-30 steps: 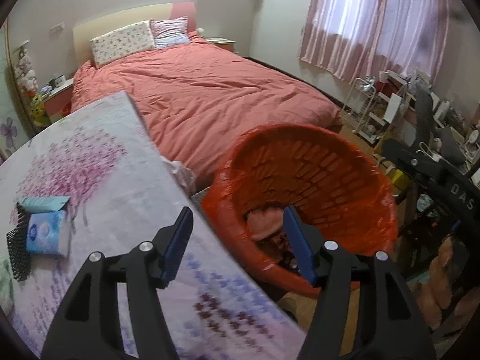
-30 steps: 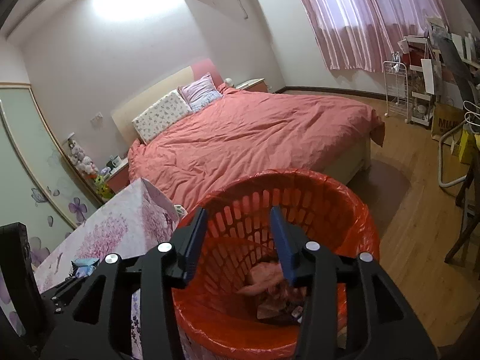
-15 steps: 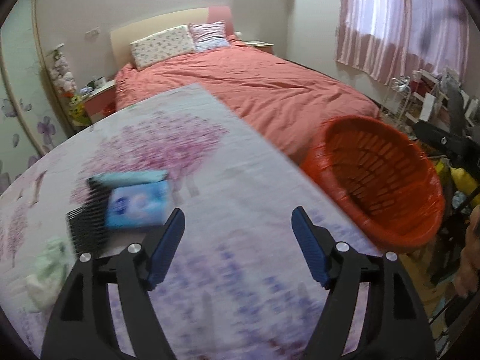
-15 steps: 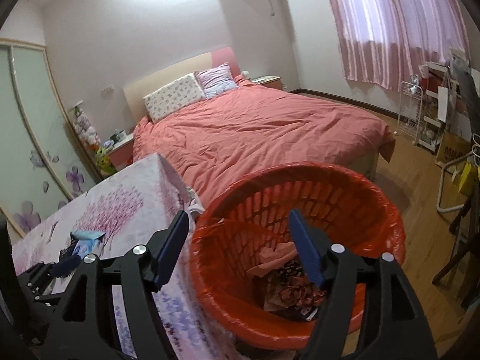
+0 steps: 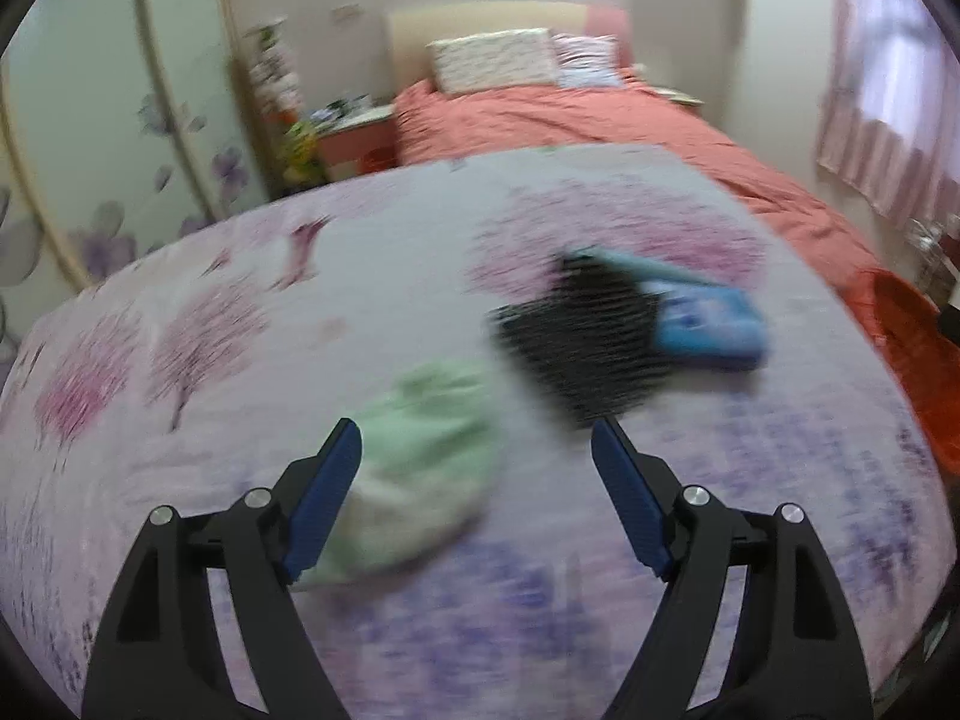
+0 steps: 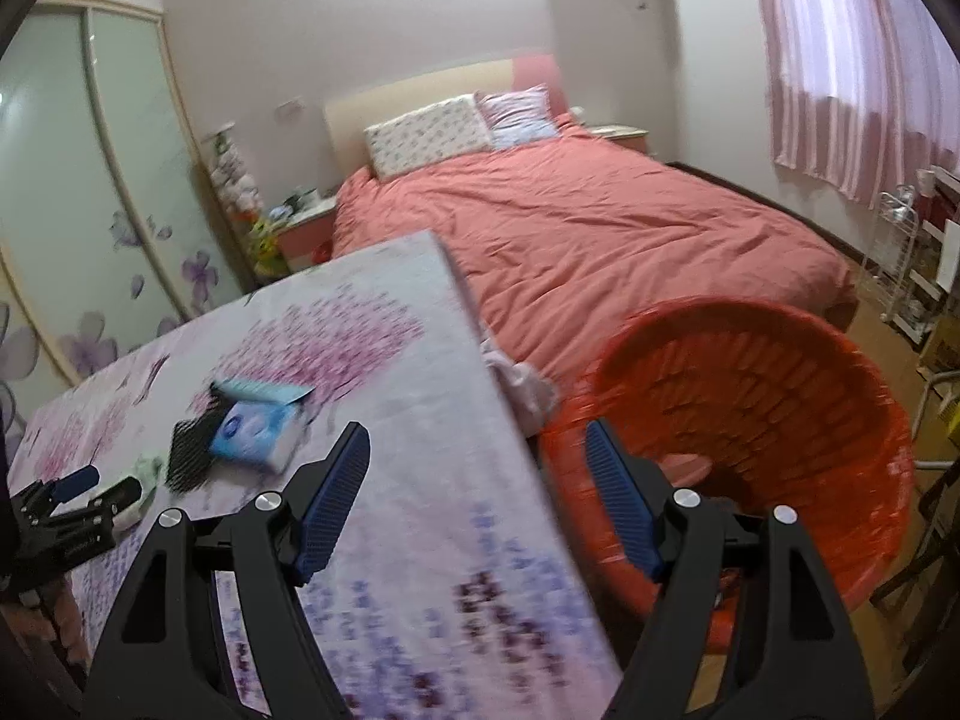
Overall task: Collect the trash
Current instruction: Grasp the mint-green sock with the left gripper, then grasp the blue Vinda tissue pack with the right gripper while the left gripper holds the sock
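My left gripper (image 5: 474,438) hovers over the flowered table (image 5: 252,312), jaws opening, with nothing gripped. A crumpled pale-green wad (image 5: 420,462) lies just ahead of its left finger, blurred by motion. Beyond it are a black mesh piece (image 5: 576,342) and a blue tissue pack (image 5: 708,324). My right gripper (image 6: 474,444) straddles the table's right edge and the rim of the orange basket (image 6: 780,396), jaws opening and empty. Pinkish trash (image 6: 684,468) lies in the basket. In the right wrist view the left gripper (image 6: 102,483) sits by the green wad (image 6: 147,468).
A bed with a salmon cover (image 6: 600,222) stands behind the table and the basket. A nightstand (image 6: 300,222) and sliding wardrobe doors (image 6: 90,180) are at the left. A wire shelf rack (image 6: 900,264) stands at the right under pink curtains (image 6: 852,60).
Both grippers swung left, away from the basket. The left one went from the basket to above the green wad. The right one now sits at the table's edge. Both jaws widened.
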The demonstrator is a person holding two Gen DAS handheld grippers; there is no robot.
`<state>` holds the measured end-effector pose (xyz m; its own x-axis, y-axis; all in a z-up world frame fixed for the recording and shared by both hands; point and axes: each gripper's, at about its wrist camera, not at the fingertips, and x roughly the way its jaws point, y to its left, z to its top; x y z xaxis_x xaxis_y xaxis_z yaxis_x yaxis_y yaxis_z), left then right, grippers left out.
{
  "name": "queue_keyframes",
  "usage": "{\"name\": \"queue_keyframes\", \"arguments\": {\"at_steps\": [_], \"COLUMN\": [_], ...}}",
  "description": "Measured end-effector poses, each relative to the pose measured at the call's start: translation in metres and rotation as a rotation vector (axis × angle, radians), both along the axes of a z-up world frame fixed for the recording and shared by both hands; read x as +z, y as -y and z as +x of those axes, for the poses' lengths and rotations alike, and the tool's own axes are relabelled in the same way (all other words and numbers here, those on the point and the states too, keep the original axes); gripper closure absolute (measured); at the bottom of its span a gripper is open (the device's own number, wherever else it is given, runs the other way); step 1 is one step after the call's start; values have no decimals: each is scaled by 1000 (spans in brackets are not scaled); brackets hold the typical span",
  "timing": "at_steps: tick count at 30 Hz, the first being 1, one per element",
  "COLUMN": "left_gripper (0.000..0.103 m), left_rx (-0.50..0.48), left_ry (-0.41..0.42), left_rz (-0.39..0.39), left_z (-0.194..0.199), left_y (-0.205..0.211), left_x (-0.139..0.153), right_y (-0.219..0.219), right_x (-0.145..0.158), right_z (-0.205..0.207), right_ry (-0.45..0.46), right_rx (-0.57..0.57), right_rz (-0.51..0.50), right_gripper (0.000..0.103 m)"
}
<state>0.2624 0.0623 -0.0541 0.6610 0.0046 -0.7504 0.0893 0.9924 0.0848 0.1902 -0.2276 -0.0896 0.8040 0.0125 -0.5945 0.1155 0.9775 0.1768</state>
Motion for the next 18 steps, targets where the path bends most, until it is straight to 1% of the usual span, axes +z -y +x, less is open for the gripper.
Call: {"name": "queue_keyframes", "arguments": {"at_steps": [2,4,7,10,11,13,14,15,16,18], "left_gripper": [26,26,26,30,37,45,58,75,81,83], "left_rx": [30,46,37,24,20,27,34,51,70,106], "left_ry": [-23,-46,-76,-84,-87,-81,-79,-77,-81,-81], "left_rz": [-2,-20,-56,-54,-48,-55,-58,-50,-44,-42], "left_z": [4,8,13,17,19,23,25,26,28,28], "left_y": [-15,-22,-24,-21,-19,-19,-20,-23,-28,-40], "left_x": [-7,-13,-21,-25,-27,-27,-26,-24,-24,-24], "right_y": [-11,-22,-37,-48,-52,-61,-64,-68,-72,-81], "right_x": [-2,-3,-5,-7,-8,-11,-13,-14,-16,-18], "right_z": [3,4,8,11,13,17,19,21,24,29], "right_ry": [-13,-22,-36,-51,-56,-71,-76,-85,-93,-106], "right_rx": [25,47,69,86,89,100,104,112,118,130], "right_rz": [-5,-12,-26,-34,-34,-33,-33,-34,-36,-38], "right_gripper": [29,29,29,29,29,29,29,29,29,29]}}
